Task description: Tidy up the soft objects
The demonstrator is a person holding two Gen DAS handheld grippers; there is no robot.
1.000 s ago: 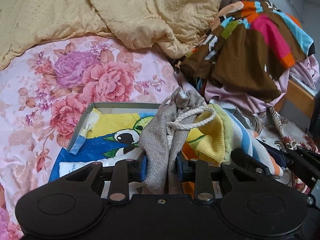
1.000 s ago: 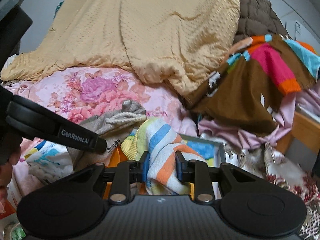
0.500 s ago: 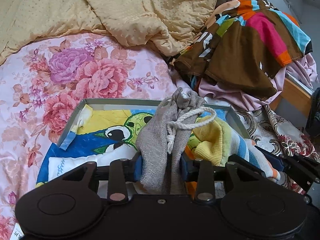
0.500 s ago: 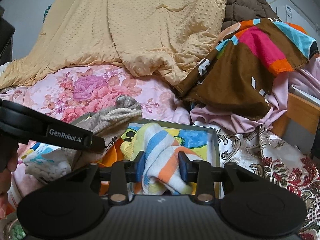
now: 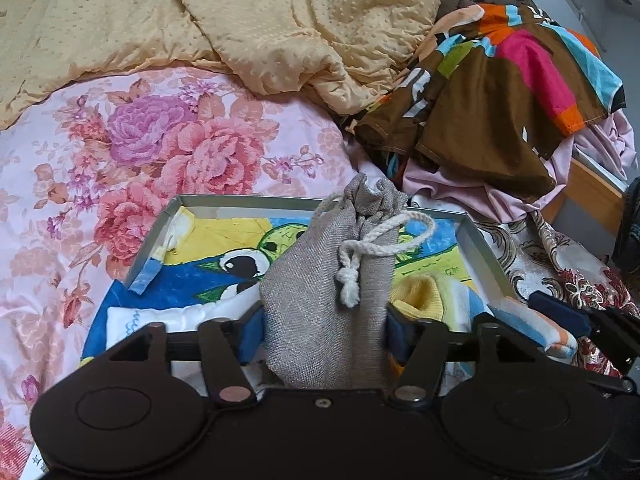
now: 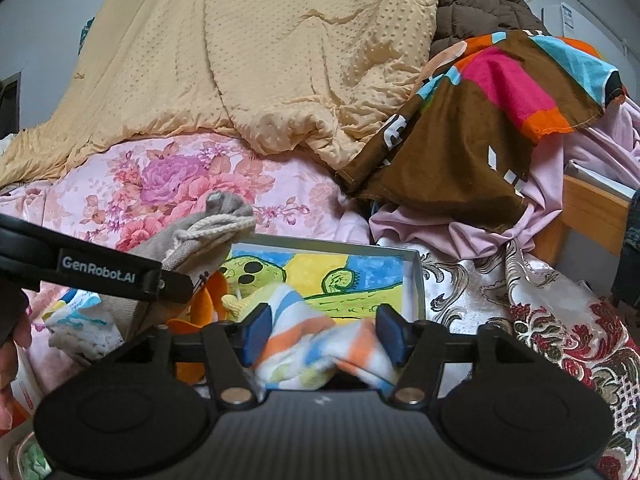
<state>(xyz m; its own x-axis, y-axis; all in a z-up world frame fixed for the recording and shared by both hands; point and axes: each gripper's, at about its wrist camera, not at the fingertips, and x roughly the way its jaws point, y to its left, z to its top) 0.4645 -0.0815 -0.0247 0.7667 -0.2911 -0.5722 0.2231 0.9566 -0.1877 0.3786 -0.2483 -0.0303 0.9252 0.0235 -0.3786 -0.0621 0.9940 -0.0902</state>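
Both opening: left tool (image 5: 324, 330) around grey pouch (image 5: 328, 280), right tool (image 6: 322, 334) around striped towel (image 6: 316, 344), over tray (image 5: 152, 240).

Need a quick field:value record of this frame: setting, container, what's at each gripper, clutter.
setting: bed with floral sheet
container: shallow tray with cartoon lining
left gripper: jaws opening, grey drawstring pouch between them
right gripper: jaws opening, striped cloth between them
clutter: yellow blanket, brown multicolour garment
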